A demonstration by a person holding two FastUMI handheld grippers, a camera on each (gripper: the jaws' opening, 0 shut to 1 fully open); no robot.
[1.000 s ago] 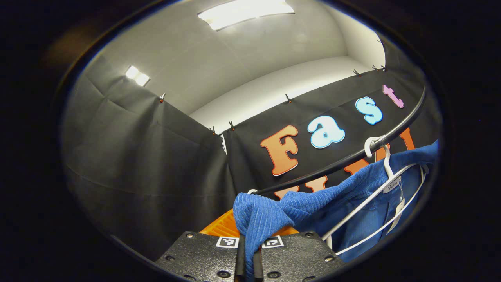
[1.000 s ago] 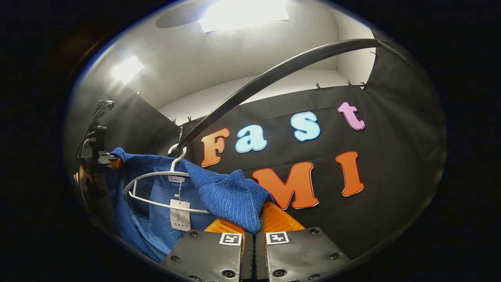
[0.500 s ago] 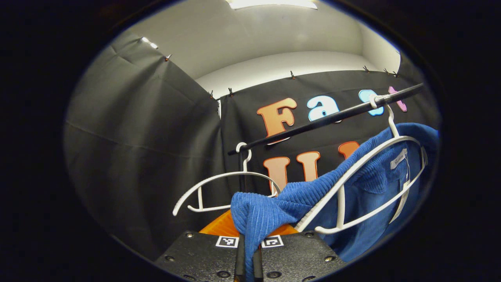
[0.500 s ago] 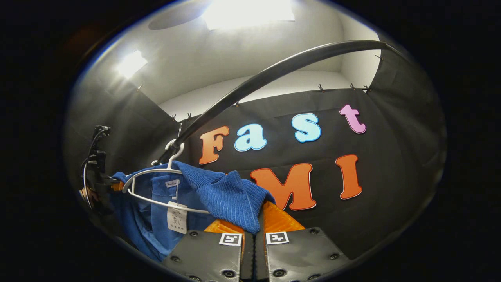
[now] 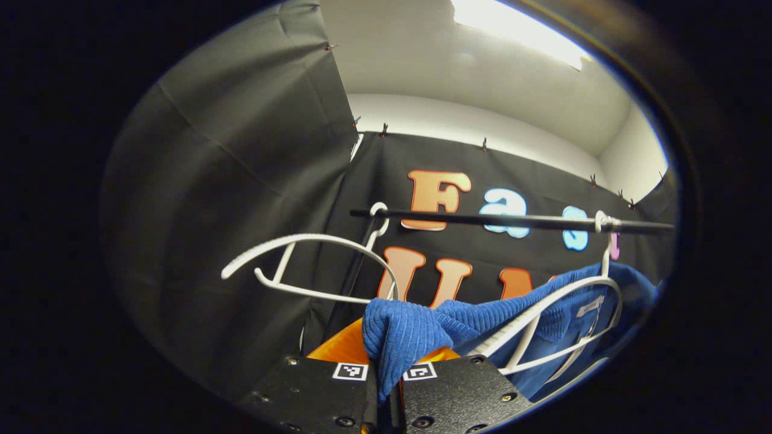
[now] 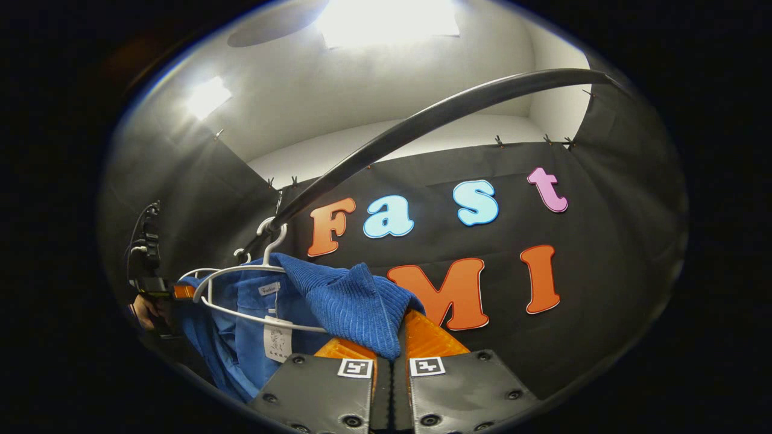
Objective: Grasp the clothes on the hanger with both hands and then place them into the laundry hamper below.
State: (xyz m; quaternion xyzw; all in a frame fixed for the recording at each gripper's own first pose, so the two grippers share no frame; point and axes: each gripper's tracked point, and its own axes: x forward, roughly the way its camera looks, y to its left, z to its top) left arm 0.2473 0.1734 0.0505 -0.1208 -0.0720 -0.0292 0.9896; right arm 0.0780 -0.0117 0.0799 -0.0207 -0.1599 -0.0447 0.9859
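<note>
Now: both claws on the sweater, half off its hanger

Left gripper [image 5: 386, 386] pinches a fold of blue ribbed sweater [image 5: 410, 331]; right gripper [image 6: 391, 377] pinches another. Sweater drapes over white hanger [image 5: 561, 307] on black rail [image 5: 512, 220]; empty hanger [image 5: 301, 265] beside. Hamper unseen. Best: lift both folds evenly, clear the hanger's shoulders, then lower.

Open space above rail [image 5: 512, 221] and left of bare hanger [image 5: 307, 265]. Blocked on the near side by hanger [image 6: 241, 289] inside shirt [image 6: 344, 301]; boxed in behind by cloth wall [image 5: 241, 181].
</note>
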